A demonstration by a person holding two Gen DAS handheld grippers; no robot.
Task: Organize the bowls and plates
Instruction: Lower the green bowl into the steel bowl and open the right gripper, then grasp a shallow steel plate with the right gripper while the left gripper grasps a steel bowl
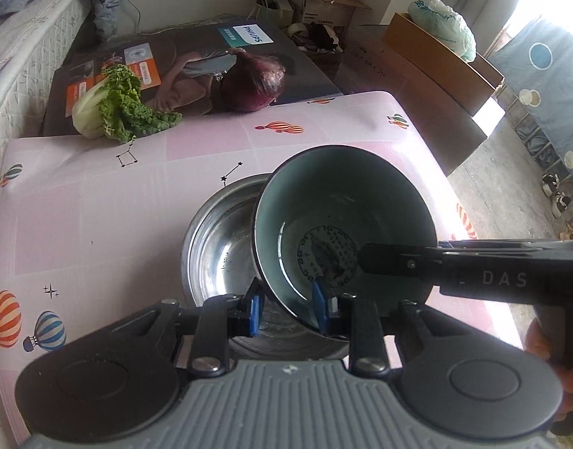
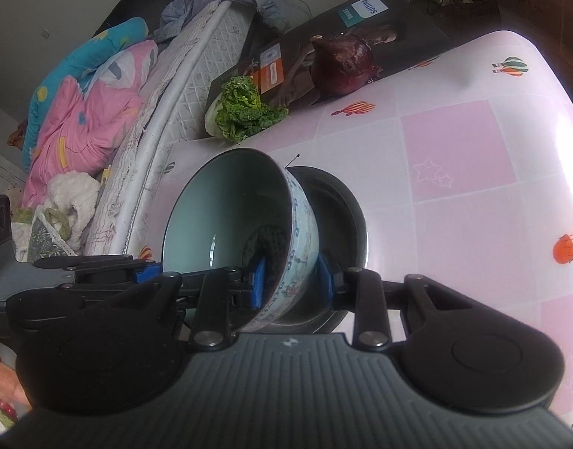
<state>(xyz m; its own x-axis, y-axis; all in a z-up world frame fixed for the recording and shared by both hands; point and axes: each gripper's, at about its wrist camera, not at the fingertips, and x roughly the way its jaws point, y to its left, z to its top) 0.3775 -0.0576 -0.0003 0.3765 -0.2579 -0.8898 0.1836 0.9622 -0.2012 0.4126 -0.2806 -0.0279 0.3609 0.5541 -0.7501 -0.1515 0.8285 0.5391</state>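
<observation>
Both grippers, left (image 1: 286, 308) and right (image 2: 292, 280), have jaws clamped on the bowl (image 1: 342, 224) rim. It looks hard, smooth, breakable.

Ceramic bowl (image 1: 342, 220) above steel bowl (image 1: 219, 239) on table (image 1: 99, 202); cabbage (image 1: 114, 108) and onion (image 1: 254, 82) behind.

A pale blue patterned ceramic bowl (image 1: 342, 224), tilted, hangs over a stainless steel bowl (image 1: 219, 239) resting on the worktop (image 1: 99, 205).
</observation>
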